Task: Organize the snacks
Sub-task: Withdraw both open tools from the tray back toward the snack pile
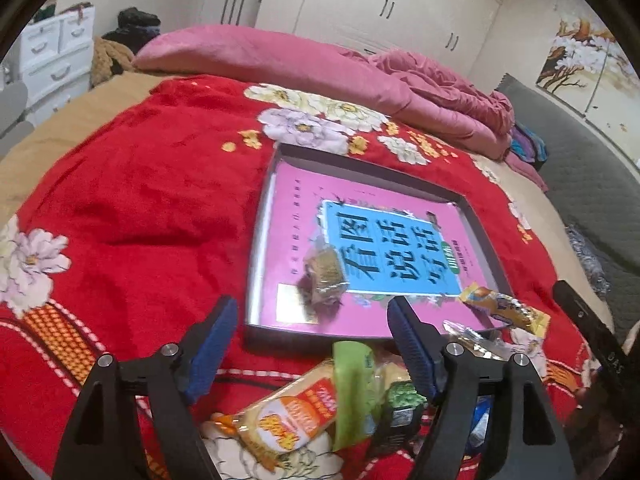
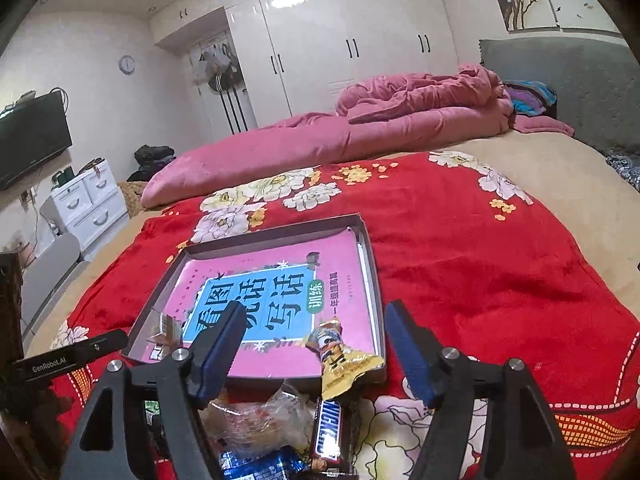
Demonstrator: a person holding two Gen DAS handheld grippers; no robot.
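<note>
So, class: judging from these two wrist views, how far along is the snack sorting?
Barely begun. One small gold-wrapped snack lies inside the shallow box, and a yellow packet rests across its near rim. Nothing is in hand: the left gripper and right gripper both have open, empty jaws. Left to move: the orange-and-yellow cracker pack, the chocolate bar and other wrappers piled on the red blanket.

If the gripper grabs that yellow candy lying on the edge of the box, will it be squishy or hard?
The yellow candy wears a crinkly wrapper with flared ends, so those would probably bend and crackle. It looks small, likely light. Resting across the box rim, it might tip off if nudged.
</note>
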